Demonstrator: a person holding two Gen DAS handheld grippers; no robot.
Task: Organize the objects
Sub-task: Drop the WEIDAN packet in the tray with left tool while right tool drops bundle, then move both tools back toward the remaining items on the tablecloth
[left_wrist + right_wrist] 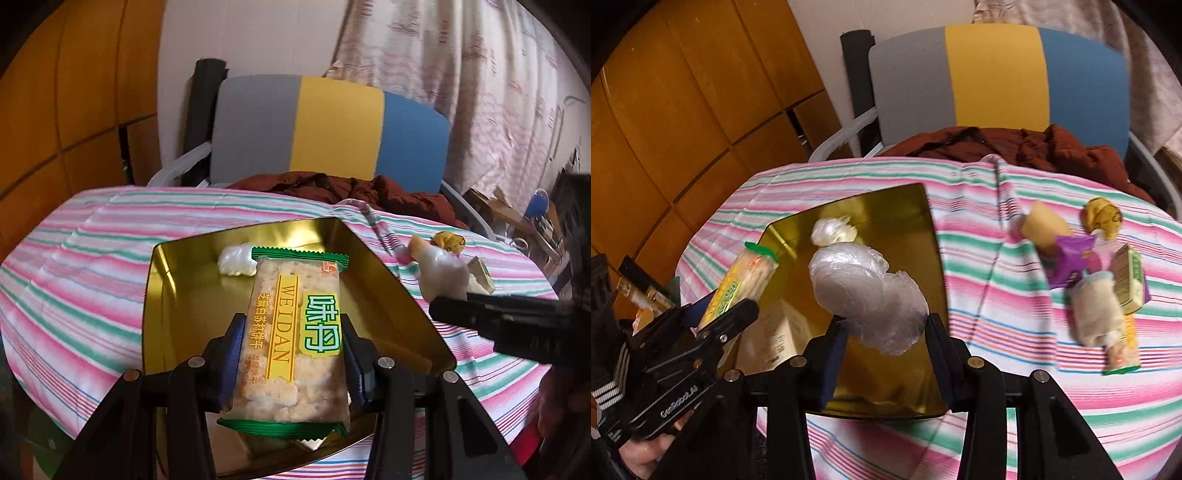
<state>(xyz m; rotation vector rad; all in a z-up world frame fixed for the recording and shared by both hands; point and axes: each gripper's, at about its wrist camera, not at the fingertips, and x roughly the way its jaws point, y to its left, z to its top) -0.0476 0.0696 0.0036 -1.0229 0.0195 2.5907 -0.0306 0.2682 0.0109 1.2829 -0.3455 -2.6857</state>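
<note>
A cracker packet (291, 314) with green ends and yellow lettering is clamped lengthwise in my left gripper (291, 325), just above a shiny gold tray (184, 295). A small white wrapped lump (236, 260) lies at the tray's far side. In the right wrist view my right gripper (886, 325) is shut on a clear plastic-wrapped bundle (871, 291), hanging over the gold tray (905, 229). At that view's left edge the left gripper (727, 310) carries the cracker packet (746, 277). The right gripper (443, 306) pokes in at the right of the left wrist view.
Several snacks lie right of the tray on the striped tablecloth (979, 266): a yellow pastry (1045, 223), a purple packet (1071, 258), a green box (1130, 280), a wrapped roll (1097, 314). Behind the table stands a grey, yellow and blue chair (993, 74) with a brown garment (1034, 146).
</note>
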